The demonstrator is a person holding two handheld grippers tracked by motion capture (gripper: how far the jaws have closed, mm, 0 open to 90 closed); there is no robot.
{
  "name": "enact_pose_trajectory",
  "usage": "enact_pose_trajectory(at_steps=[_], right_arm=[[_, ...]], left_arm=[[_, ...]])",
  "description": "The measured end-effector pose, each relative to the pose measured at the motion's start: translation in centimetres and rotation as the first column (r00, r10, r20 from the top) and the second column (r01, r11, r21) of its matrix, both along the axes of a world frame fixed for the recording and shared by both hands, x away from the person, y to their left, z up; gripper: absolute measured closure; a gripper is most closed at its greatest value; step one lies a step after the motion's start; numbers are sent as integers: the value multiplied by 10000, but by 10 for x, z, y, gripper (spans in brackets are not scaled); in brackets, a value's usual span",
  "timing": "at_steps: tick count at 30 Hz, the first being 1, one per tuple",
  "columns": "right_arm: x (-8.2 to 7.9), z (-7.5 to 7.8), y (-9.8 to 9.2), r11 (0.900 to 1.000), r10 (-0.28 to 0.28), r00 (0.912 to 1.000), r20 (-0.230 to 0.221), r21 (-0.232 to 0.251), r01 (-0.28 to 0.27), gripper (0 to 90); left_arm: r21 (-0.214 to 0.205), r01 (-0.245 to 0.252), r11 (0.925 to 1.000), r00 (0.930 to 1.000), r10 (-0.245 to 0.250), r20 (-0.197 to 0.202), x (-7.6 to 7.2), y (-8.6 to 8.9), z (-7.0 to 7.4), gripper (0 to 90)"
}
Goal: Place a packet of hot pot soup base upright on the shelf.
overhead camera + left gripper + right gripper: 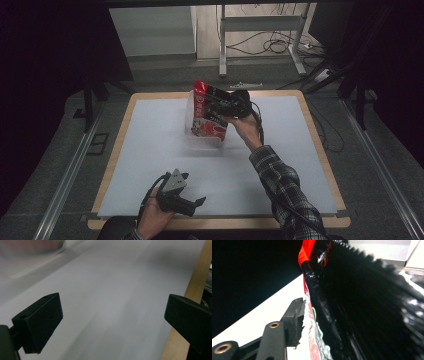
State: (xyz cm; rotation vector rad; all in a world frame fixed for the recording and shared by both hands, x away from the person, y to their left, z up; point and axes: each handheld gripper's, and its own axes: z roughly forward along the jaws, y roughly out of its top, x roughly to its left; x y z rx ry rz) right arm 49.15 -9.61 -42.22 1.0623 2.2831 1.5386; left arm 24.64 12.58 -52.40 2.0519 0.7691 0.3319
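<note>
Snack bag at the right tongs, far side of the counter

Right tongs (216,111) half-open around the upright red, white and black crinkly plastic snack bag (206,117); whether pads press is unclear. Left tongs (192,205) gape empty, well apart at the near edge of the white-topped counter (150,150).

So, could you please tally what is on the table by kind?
Red, white and black snack bag: 1
Handheld grippers: 2, the left gripper and the right gripper
Total: 3
</note>
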Motion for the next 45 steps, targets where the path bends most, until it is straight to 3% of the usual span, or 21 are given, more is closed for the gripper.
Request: enact_pose_trajectory(at_steps=[7, 11, 25, 37, 45], right_arm=[[0, 1, -4, 9998, 178, 9998, -107, -67, -179, 378], [0, 2, -6, 9987, 262, 9993, -277, -421, -274, 324], [-9, 10, -10, 9973, 453, 9988, -173, -568, -462, 214], [-22, 19, -18, 9939, 462, 9986, 254, -1012, -434, 147], [-29, 17, -24, 9914, 355, 9994, 36, -1261, -347, 107]], left_arm=[[44, 17, 10000, 10000, -17, 6, 0, 0, -1, 17], [100, 63, 9999, 10000, -63, 10, 0, -1, -1, 17], [173, 98, 9998, 9999, -98, 18, 0, -1, -1, 17], [159, 104, 9998, 9999, -104, 27, 0, -2, -1, 17], [186, 110, 9998, 9999, -109, -17, 0, -2, -1, 17]])
